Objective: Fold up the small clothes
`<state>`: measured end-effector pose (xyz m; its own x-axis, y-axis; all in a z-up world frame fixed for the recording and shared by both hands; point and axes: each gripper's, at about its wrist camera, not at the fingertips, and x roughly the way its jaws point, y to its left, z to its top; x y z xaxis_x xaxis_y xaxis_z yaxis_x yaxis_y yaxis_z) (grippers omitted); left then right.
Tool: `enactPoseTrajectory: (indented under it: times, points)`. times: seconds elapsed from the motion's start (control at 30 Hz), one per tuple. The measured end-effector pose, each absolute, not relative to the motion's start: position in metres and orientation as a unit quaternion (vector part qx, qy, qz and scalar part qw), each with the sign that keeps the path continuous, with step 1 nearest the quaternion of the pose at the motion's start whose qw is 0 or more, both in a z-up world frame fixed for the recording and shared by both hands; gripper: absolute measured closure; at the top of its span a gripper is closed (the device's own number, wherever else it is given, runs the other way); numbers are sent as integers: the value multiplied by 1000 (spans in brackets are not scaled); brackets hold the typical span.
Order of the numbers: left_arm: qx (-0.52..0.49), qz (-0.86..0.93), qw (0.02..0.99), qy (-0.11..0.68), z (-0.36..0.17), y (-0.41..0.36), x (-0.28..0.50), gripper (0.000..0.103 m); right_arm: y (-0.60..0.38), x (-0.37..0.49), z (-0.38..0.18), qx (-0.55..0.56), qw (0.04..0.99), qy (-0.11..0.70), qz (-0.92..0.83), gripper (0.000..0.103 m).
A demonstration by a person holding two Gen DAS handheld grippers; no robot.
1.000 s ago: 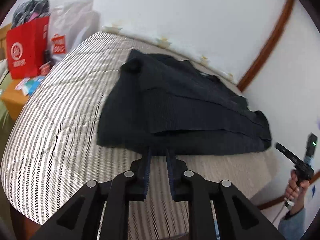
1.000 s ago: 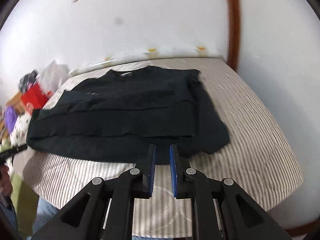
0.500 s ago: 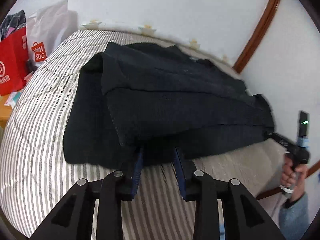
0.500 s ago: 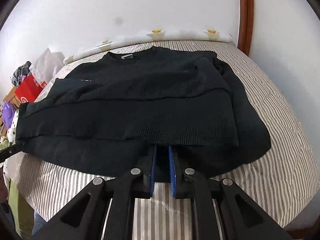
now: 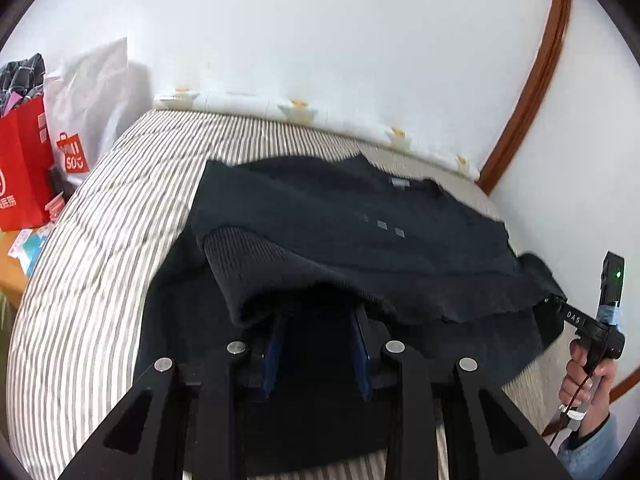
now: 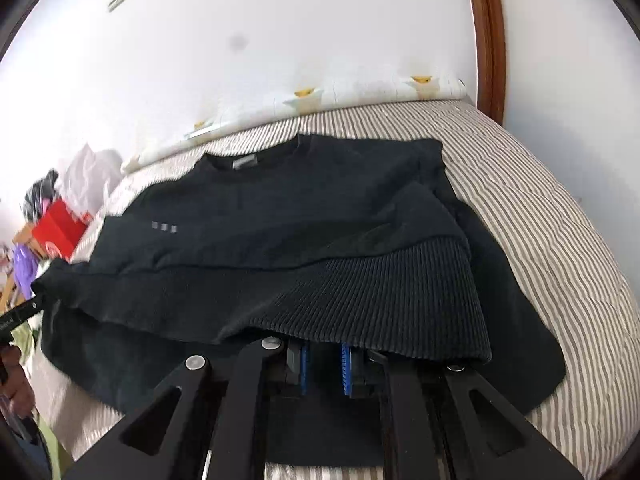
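Two tongs lift the bottom of a black sweater on a striped bed

The black sweater [image 6: 280, 216] lies spread on the striped bed [image 6: 540, 208], its neck toward the white wall [image 5: 320, 40]. The ribbed hem [image 6: 380, 292] is raised and hangs over both tongs, hiding their tips. The left tongs [image 5: 316, 320] sit under the hem with a gap between the blue pads [image 5: 276, 344] (whether they pinch the cloth, I cannot tell). The right tongs [image 6: 326, 350] are almost closed, with the hem draped over them; a grip is hidden too. A hand [image 5: 588, 372] holds the right tongs' handle at the bed's edge. A red shopping bag [image 5: 24, 168] and a white bag [image 5: 92, 100] stand beside the bed.
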<state>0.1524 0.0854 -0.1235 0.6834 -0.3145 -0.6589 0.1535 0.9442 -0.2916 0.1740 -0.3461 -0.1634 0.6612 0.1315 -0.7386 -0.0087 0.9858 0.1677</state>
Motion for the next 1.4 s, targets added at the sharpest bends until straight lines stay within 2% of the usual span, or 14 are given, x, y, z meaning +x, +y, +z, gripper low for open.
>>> enactPoseTrajectory:
  times: [0.43, 0.5, 0.57, 0.67, 0.73, 1.1, 1.13, 1.17, 1.2, 1.23, 1.3, 1.33, 1.37, 1.4]
  points:
    - [-118, -113, 911, 380, -119, 88, 222, 76, -348, 254, -151, 71, 916, 395, 19, 89]
    - [-125, -112, 911, 376, -115, 92, 230, 73, -350, 261, -143, 60, 922, 383, 13, 82]
    - [-123, -107, 916, 367, -110, 97, 235, 70, -353, 266, -136, 53, 926, 373, 5, 63]
    - [-122, -98, 918, 363, -108, 107, 240, 63, -361, 274, -131, 53, 927, 371, 5, 58]
    - [-116, -96, 916, 372, -113, 115, 244, 54, -365, 280, -135, 41, 923, 382, 1, 52]
    - [-63, -100, 890, 439, -151, 122, 281, 55, -386, 322, -179, 18, 894, 448, -19, 50]
    - [-63, -99, 889, 442, -152, 122, 282, 63, -386, 325, -182, 19, 893, 450, -16, 50]
    - [-67, -100, 888, 443, -154, 121, 284, 71, -386, 328, -184, 19, 891, 454, -13, 51]
    - [-69, -103, 887, 444, -155, 120, 285, 86, -385, 330, -185, 19, 889, 457, -11, 52]
    - [-64, -101, 890, 439, -152, 118, 284, 89, -384, 330, -185, 18, 890, 456, -9, 55]
    - [-60, -104, 901, 417, -145, 116, 278, 93, -383, 329, -184, 15, 892, 452, 0, 72]
    - [-62, -104, 906, 405, -138, 115, 275, 93, -381, 326, -183, 11, 894, 449, 6, 91]
    - [-67, -104, 910, 395, -132, 115, 273, 93, -381, 326, -181, 11, 895, 446, 13, 97]
    - [-74, -106, 913, 386, -125, 115, 272, 94, -380, 323, -177, 13, 899, 437, 21, 97]
